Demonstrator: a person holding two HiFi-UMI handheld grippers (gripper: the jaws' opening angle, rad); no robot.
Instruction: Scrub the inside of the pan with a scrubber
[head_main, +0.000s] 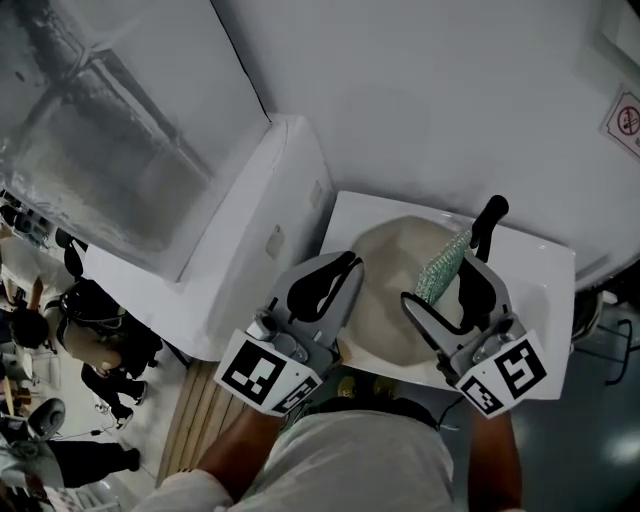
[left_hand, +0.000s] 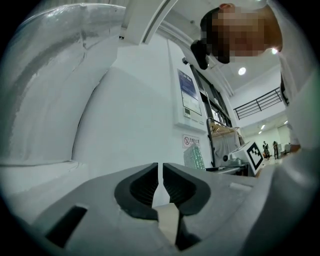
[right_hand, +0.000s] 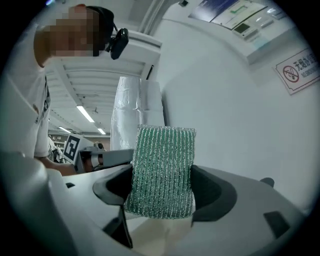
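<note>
Scrubber (head_main: 442, 268) upright in right gripper (head_main: 447, 290), left gripper (head_main: 345, 268) pinching pan (head_main: 385, 300) rim

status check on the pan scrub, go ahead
Right gripper shut on green mesh scrubber, over round cream pan with black handle. Left gripper jaws near-closed at pan's left rim, grip unclear. No obstruction seen.

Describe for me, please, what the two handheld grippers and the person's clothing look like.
Both the left gripper and the right gripper have light grey plastic bodies, two jaws lined with black ribbed pads, and a white cube printed with black square markers. No cables show. The person wears a light grey top, no sleeves over the forearms.
</note>
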